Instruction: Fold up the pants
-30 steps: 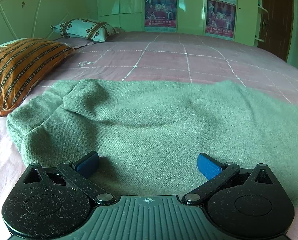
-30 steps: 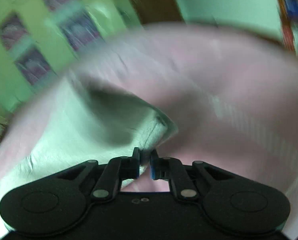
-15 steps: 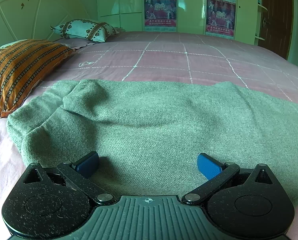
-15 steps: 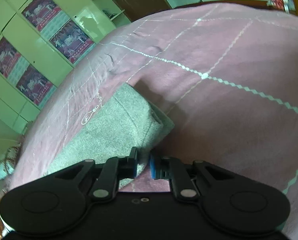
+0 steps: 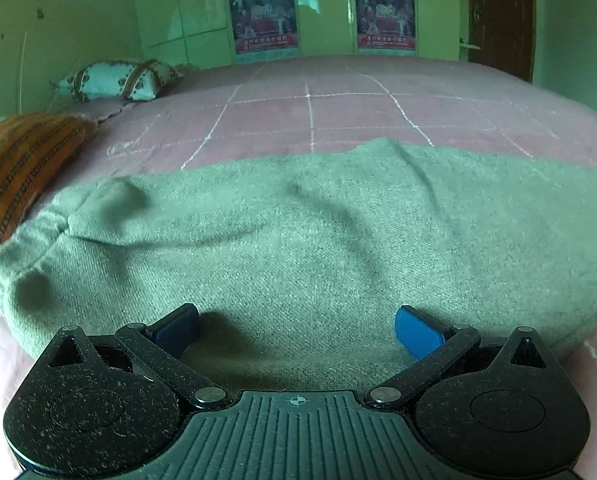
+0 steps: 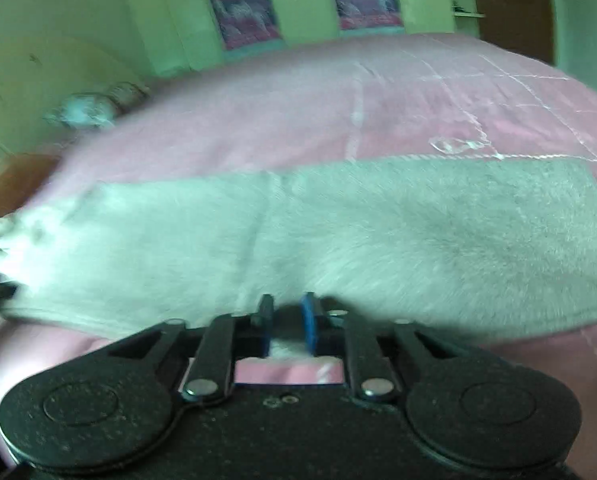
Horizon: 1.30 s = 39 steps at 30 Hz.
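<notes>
Grey-green knit pants lie folded lengthwise across the pink bed, stretching left to right. My left gripper is open, its blue pads spread wide over the near edge of the pants, holding nothing. In the blurred right wrist view the pants lie as a long band. My right gripper is at their near edge with a narrow gap between the pads; a bit of fabric shows in that gap, and I cannot tell if it is pinched.
The pink quilted bedspread reaches back to green wardrobes with posters. An orange striped pillow and a white patterned pillow lie at the left. A brown door is at the right.
My right gripper swung from the pants' end corner round to face their long near edge, and its pads stand slightly wider. The left gripper tilted up a little; new creases show in the pants.
</notes>
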Available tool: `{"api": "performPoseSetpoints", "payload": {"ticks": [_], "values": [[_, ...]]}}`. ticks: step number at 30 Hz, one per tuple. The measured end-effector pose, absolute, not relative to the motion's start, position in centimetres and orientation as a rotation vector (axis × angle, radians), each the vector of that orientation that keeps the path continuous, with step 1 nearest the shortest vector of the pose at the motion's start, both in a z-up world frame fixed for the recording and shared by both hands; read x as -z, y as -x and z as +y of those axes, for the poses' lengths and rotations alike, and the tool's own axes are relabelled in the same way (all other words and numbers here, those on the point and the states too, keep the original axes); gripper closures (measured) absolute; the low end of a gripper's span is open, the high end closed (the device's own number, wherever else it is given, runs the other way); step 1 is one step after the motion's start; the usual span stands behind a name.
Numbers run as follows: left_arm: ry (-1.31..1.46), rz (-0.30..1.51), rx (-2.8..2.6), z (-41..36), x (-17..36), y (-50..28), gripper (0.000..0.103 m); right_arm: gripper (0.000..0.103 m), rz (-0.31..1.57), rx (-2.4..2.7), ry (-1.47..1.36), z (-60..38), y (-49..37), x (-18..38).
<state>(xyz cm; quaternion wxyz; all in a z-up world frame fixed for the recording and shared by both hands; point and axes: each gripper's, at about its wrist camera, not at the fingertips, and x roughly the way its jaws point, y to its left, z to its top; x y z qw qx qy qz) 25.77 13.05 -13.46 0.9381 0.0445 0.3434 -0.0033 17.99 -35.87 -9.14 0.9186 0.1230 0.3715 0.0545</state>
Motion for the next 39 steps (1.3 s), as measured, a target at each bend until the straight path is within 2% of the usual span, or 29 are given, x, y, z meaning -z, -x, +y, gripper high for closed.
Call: {"api": "performPoseSetpoints", "payload": {"ticks": [2,3,4,7,9,10,12,14,16,19,26,31,36,39], "values": [[-0.083,0.702,0.007,13.3,13.5,-25.8,0.000,0.103,0.764,-0.046,-0.345,-36.8,-18.7,8.1],[-0.083,0.702,0.007,13.3,13.5,-25.9,0.000,0.101,0.728,-0.031,-0.339,-36.9,-18.2,7.1],[-0.084,0.701,0.006,13.3,13.6,-25.9,0.000,0.092,0.665,-0.052,-0.327,-36.9,-17.2,5.8],[-0.080,0.698,0.004,13.1,13.7,-25.7,0.000,0.089,0.641,-0.093,-0.303,-37.7,-15.0,5.0],[-0.080,0.698,0.005,13.0,13.7,-25.6,0.000,0.076,0.671,-0.107,-0.260,-38.7,-14.3,5.8],[-0.079,0.698,0.006,13.1,13.7,-25.6,0.000,0.062,0.689,-0.096,-0.221,-39.0,-14.1,6.4],[-0.078,0.698,0.007,13.1,13.7,-25.6,0.000,0.068,0.723,-0.018,-0.154,-40.1,-13.9,8.1],[-0.080,0.698,0.005,13.1,13.7,-25.6,0.000,0.076,0.704,0.052,-0.223,-41.1,-14.1,8.0],[-0.080,0.698,0.004,13.1,13.7,-25.5,0.000,0.069,0.631,0.165,-0.265,-41.7,-13.6,6.7],[-0.083,0.696,0.000,13.0,13.7,-25.5,0.000,0.071,0.535,0.146,-0.539,-44.9,-11.3,5.9],[-0.056,0.634,0.050,12.7,12.3,-25.0,0.000,0.071,0.518,0.160,-0.655,-47.8,-8.1,6.9],[0.047,0.600,0.143,10.6,9.4,-28.6,0.000,0.071,0.548,0.027,-0.581,-45.3,-9.2,5.8],[-0.052,0.887,0.092,5.8,12.0,-36.9,0.000,0.069,0.677,0.005,-0.425,-40.3,-14.1,5.4],[-0.034,0.876,0.046,5.7,13.1,-38.8,0.000,0.070,0.757,0.084,-0.159,-37.2,-18.7,6.5]]}}
